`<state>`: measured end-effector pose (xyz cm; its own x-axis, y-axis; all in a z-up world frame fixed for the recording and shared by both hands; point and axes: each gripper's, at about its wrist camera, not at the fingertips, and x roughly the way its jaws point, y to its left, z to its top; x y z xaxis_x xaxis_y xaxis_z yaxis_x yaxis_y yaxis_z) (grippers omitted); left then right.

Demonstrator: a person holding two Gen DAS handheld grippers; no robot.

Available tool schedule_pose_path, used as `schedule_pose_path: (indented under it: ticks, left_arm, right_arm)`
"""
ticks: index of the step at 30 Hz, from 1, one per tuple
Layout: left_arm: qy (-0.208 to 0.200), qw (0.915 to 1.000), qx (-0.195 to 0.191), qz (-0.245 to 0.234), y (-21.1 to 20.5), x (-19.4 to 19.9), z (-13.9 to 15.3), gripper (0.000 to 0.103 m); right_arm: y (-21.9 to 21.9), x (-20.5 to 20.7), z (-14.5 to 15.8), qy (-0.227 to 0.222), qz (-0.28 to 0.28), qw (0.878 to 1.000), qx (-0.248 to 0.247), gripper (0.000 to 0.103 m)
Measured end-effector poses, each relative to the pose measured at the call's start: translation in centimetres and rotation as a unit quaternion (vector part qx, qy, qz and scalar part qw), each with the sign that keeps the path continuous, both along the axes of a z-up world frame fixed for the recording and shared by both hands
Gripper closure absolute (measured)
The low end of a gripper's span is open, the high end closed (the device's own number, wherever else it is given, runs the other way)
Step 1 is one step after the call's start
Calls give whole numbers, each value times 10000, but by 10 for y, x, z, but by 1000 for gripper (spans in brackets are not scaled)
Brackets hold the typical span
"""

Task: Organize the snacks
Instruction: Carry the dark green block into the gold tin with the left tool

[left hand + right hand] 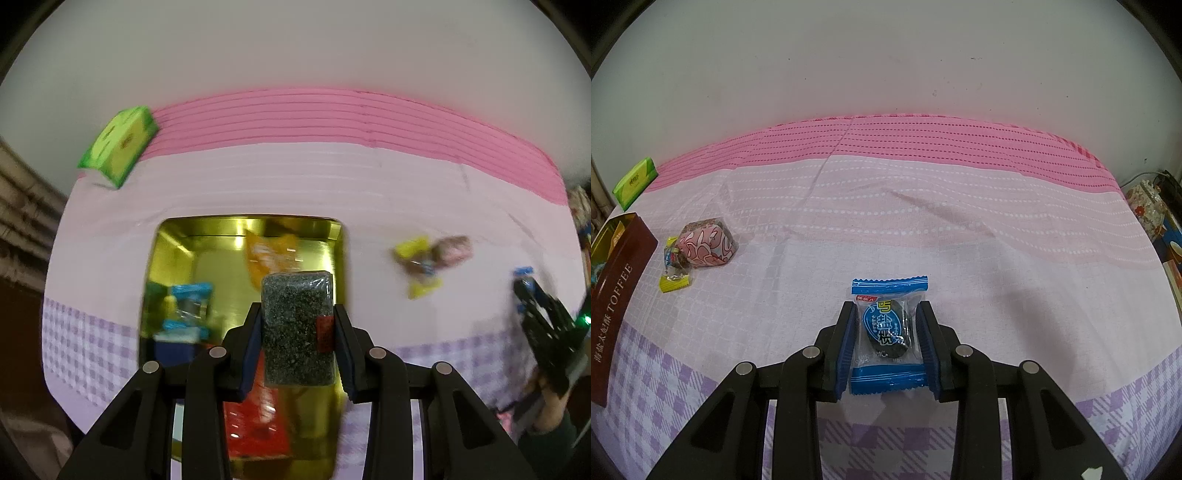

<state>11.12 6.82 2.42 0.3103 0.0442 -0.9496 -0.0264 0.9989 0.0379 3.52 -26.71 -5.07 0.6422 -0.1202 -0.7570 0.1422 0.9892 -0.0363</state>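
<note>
An open gold-lined tin (334, 258), whose brown outer wall reads TOFFEE in the right wrist view, rests on a pink, white and lilac tablecloth (923, 229). Inside it lie an orange packet (269, 254) toward the far wall, blue-wrapped sweets (188, 314) at the left side, and a red packet (255, 421) at the near end; motion blur hides finer detail of these contents. Outside the tin, a green box (118, 146) sits at the far left corner of the cloth, and a pink-patterned wrapped snack (707, 242) lies touching a yellow-ended candy (675, 275) just beside the tin's right wall. The cloth between this pair and the right side is bare, and a plain wall closes off the far edge of the table. The left gripper (297, 321) hangs above the tin's interior, its blue pads pressed against both long sides of a dark speckled bar in clear wrap (297, 325), which bears a small red label. The right gripper (888, 325) is low over the cloth near the front centre, well apart from the tin, its jaws narrowed with the pads against a blue-ended candy packet (888, 332) holding a dark sweet; whether the packet is lifted off the cloth cannot be told.
</note>
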Motion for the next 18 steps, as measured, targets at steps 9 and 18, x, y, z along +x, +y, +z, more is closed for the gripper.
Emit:
schedule_pose_path:
  ticks: [9,18]
  left_arm:
    - [87,9988,199,429,41,17,-32,66]
    - [224,9982,338,439,44,27,-60,66]
  right_arm:
    - [0,0,0,0,1,10000,-7,71]
    - [0,0,0,1,2,10000,-9,71]
